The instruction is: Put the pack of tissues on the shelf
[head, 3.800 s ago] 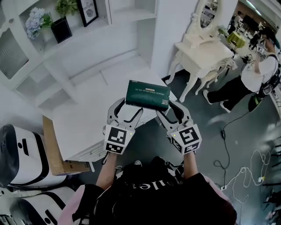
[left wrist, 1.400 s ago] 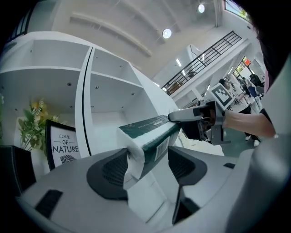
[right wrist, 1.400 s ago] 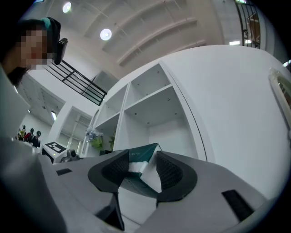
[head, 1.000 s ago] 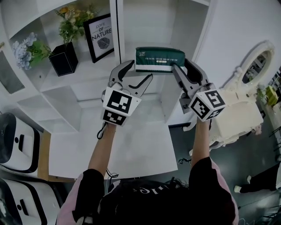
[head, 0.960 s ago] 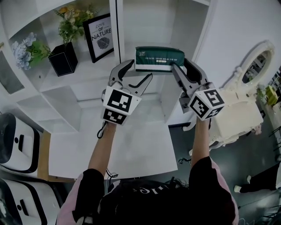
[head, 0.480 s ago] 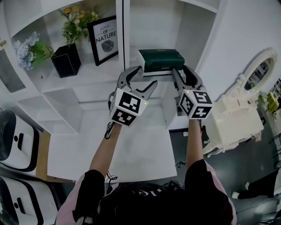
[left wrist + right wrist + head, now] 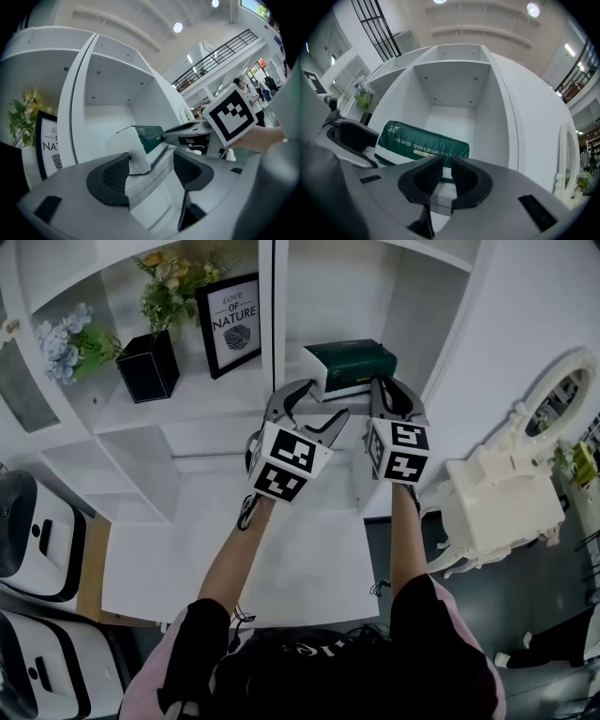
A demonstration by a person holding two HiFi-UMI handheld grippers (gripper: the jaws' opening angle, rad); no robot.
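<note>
A framed picture [image 7: 232,322] stands beside a plant [image 7: 173,292] in a black pot [image 7: 148,371]. Blue flowers [image 7: 67,338] sit further left. At right, maybe a white mirror table [image 7: 502,512].

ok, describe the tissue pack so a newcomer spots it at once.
Start at the white shelf unit and its vertical divider. In the compartment just right of it, the pack of tissues lies on the board. It's the only dark green block with a white lower band; the framed print and potted plant stand left of the divider.
</note>
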